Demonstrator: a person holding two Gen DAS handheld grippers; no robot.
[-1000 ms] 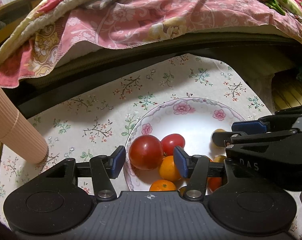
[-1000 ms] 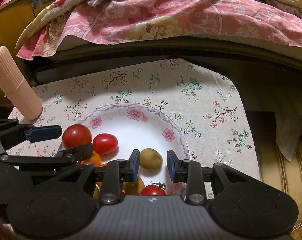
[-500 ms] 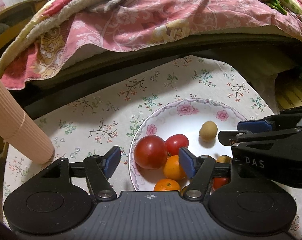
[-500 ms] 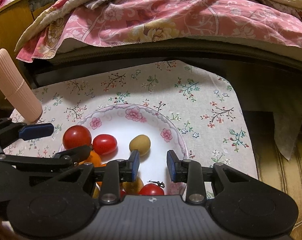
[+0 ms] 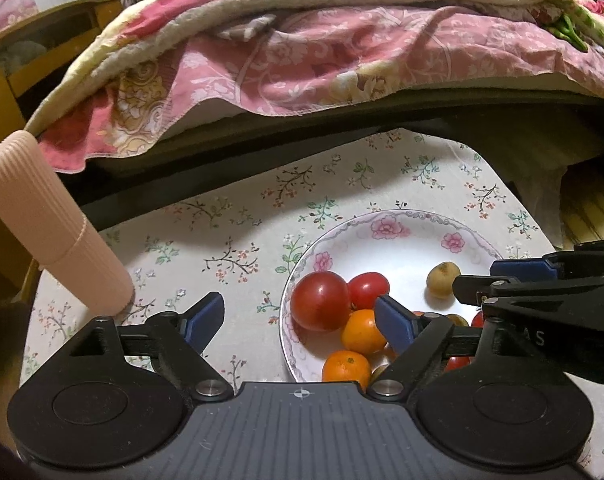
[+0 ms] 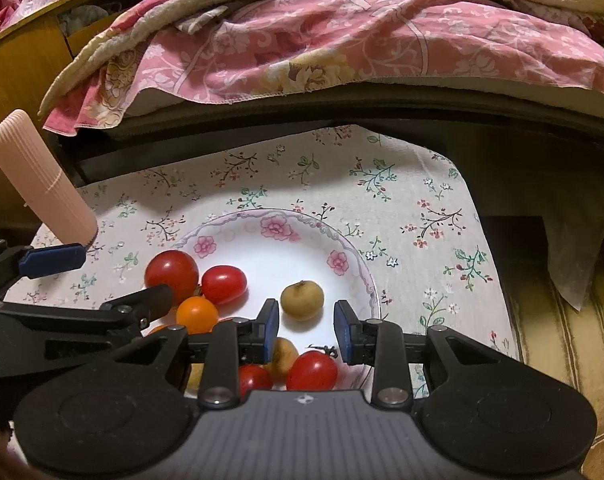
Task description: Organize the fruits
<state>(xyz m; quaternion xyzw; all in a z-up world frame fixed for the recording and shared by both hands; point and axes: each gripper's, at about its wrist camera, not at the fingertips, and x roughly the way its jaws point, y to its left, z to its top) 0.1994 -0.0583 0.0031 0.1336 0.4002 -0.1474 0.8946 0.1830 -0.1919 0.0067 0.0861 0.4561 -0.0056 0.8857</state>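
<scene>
Brownish-yellow fruit [image 6: 302, 300] is lying loose on the floral plate [image 6: 354, 276], just ahead of the right tool [image 6: 307, 330], whose fingers are spread and gripping nothing. Left tool [image 5: 300, 316] is gaping wide over the plate's left rim, near the big tomato [image 5: 320, 301] and oranges [image 5: 362, 331]. Pink ribbed cylinder [image 5: 50, 224] is standing on the table [image 5: 230, 232] at left.

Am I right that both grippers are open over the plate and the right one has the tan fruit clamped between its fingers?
Not quite. Both are open over the plate, but the right gripper holds nothing: the right wrist view shows the tan fruit lying free on the plate just beyond the fingertips. The left gripper is open too.
</scene>
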